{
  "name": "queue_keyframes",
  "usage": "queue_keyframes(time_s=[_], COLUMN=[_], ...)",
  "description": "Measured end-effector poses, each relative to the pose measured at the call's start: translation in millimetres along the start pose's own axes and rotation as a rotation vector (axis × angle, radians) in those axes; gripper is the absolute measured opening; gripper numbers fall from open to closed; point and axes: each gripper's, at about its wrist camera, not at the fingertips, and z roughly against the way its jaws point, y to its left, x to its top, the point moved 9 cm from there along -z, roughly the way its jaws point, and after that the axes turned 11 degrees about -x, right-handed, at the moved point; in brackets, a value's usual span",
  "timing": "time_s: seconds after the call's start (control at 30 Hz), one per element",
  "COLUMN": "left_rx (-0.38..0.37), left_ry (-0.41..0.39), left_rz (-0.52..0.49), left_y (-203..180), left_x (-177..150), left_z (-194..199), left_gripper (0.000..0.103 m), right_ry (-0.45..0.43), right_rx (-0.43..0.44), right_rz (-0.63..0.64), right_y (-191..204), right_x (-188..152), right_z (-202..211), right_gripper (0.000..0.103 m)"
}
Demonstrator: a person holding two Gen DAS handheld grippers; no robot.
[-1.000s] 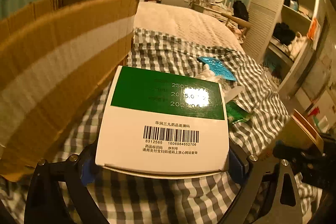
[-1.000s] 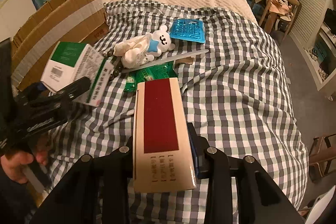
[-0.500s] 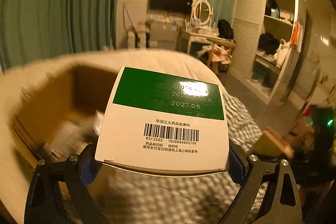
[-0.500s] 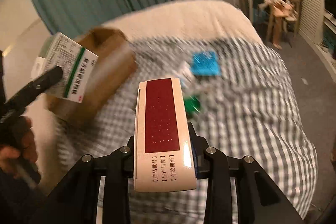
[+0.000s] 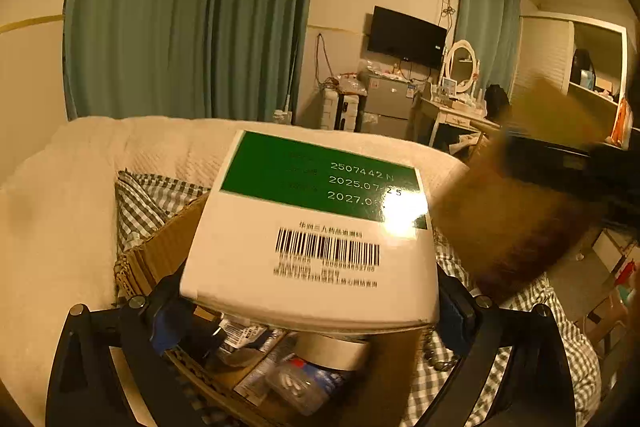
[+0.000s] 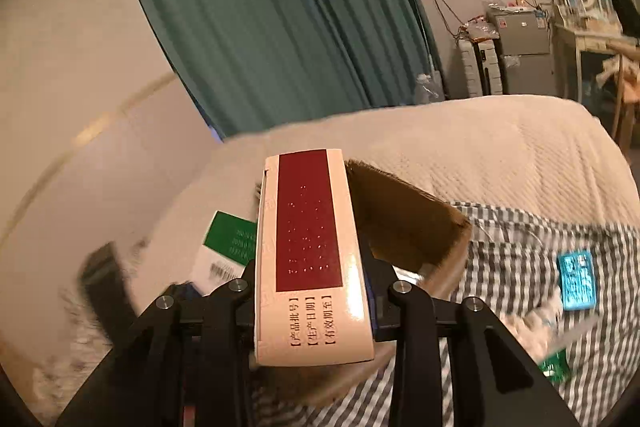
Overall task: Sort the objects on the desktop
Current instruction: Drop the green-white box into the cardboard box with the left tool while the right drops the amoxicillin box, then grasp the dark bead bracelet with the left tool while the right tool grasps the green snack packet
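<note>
Gripping a barcoded green box (image 5: 312, 239) dated 2025.07.25, left fingers (image 5: 176, 311); right fingers (image 6: 372, 291) clamp a red box (image 6: 312, 259).

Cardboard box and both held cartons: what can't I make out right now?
- Left wrist: cardboard box interior mostly hidden by the green-and-white carton in the left tongs.
- Left wrist: the right tongs' carton is a brown blur.
- Right wrist: red-and-white carton in the right tongs covers the box floor.
- Right wrist: blue packet print too small.
</note>
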Motion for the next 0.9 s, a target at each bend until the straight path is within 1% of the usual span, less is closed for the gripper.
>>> queue_keyframes(time_s=[0.07, 0.1, 0.13, 0.17, 0.23, 0.37, 0.43, 0.57, 0.67, 0.7, 0.8, 0.83, 0.9], left_rx=[-0.010, -0.023, -0.026, -0.021, -0.025, -0.024, -0.008, -0.005, -0.072, -0.092, -0.141, -0.156, -0.200], left_ry=[0.026, 0.048, 0.062, 0.078, 0.087, 0.045, 0.018, 0.022, 0.057, 0.057, 0.050, 0.050, 0.047], left_rz=[0.015, 0.024, 0.031, 0.044, 0.063, 0.099, 0.085, 0.028, -0.018, -0.047, -0.118, -0.128, -0.117], left_y=[5, 7, 8, 12, 13, 13, 8, -19, -57, -74, -112, -122, -139], left_x=[-3, -6, -6, -7, -9, -6, -7, -10, -17, -16, -18, -21, -31], left_z=[-7, -11, -16, -17, -17, -3, 7, 17, 23, 27, 37, 39, 39], left_gripper=[0.102, 0.102, 0.102, 0.102, 0.102, 0.103, 0.103, 0.103, 0.103, 0.103, 0.103, 0.103, 0.103], right_ry=[0.002, 0.002, -0.007, -0.021, -0.064, -0.097, -0.103, -0.112, -0.125, -0.136, -0.209, -0.221, -0.211], right_rx=[-0.048, -0.056, -0.072, -0.090, -0.124, -0.140, -0.156, -0.257, -0.334, -0.357, -0.424, -0.443, -0.466], right_rz=[0.020, 0.022, 0.012, 0.004, -0.021, -0.101, -0.122, -0.129, -0.133, -0.128, -0.095, -0.082, -0.062], right_y=[11, 13, 13, 11, 2, -25, -45, -97, -134, -142, -163, -166, -175], right_x=[5, 7, 11, 14, 20, 20, 14, -14, -38, -42, -55, -59, -70], right_z=[-26, -33, -40, -41, -33, -3, 16, 63, 101, 115, 153, 162, 169], right_gripper=[0.037, 0.055, 0.085, 0.093, 0.094, 0.094, 0.094, 0.095, 0.095, 0.095, 0.095, 0.095, 0.095])
